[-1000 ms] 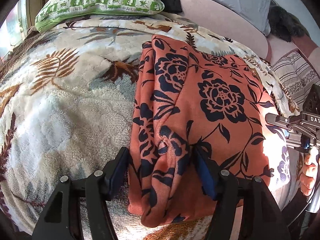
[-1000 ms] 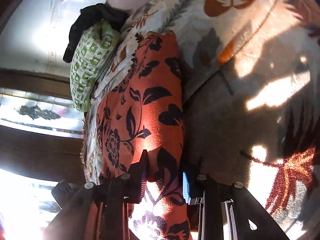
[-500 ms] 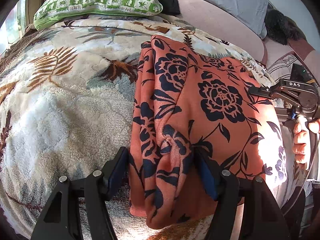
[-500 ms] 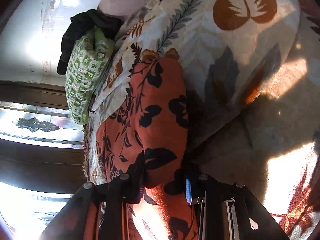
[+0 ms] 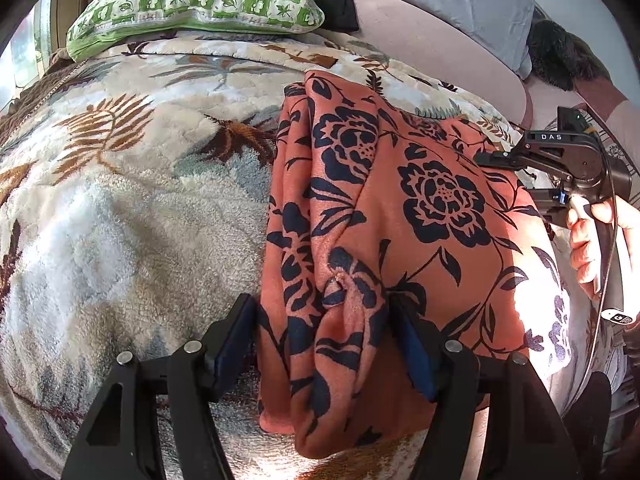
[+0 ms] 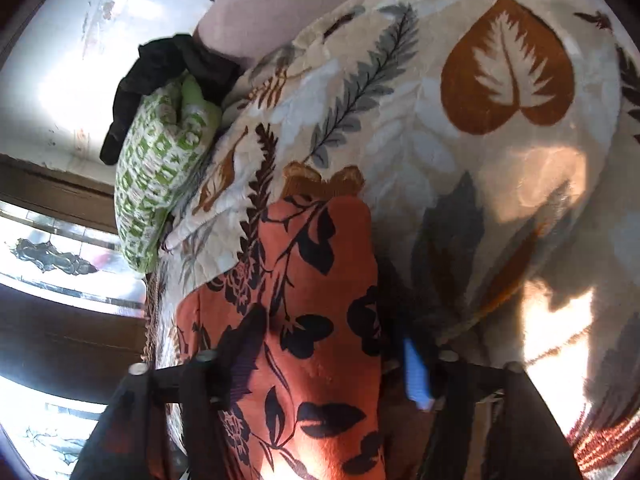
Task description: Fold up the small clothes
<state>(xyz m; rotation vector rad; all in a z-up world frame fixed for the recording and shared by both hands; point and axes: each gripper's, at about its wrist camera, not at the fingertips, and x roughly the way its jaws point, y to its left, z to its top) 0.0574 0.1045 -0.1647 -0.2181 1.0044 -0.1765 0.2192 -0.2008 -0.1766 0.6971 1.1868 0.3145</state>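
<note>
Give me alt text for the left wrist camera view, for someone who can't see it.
The left gripper pinches a bunched fold of an orange garment with dark floral print, spread on a leaf-patterned fleece blanket. At the right edge, the right gripper, held in a hand, meets the garment's far side. A green checked pillow lies behind.

both views bulge with fisheye distortion, and dark vignette arcs close off the corners. the left wrist view is evenly bright and sharp, though a patch of direct sun burns out the lower right edge of the orange floral garment (image 5: 400, 208) and the leaf-print blanket (image 5: 120, 208) beside it. the right wrist view is harsher and softer: blown-out glare from a window (image 6: 52, 248) at the left, hard sun patches and deep shadows across the blanket at the right, and the right hand-held gripper (image 6: 332, 344) dark, blurred and nearly silhouetted.
</note>
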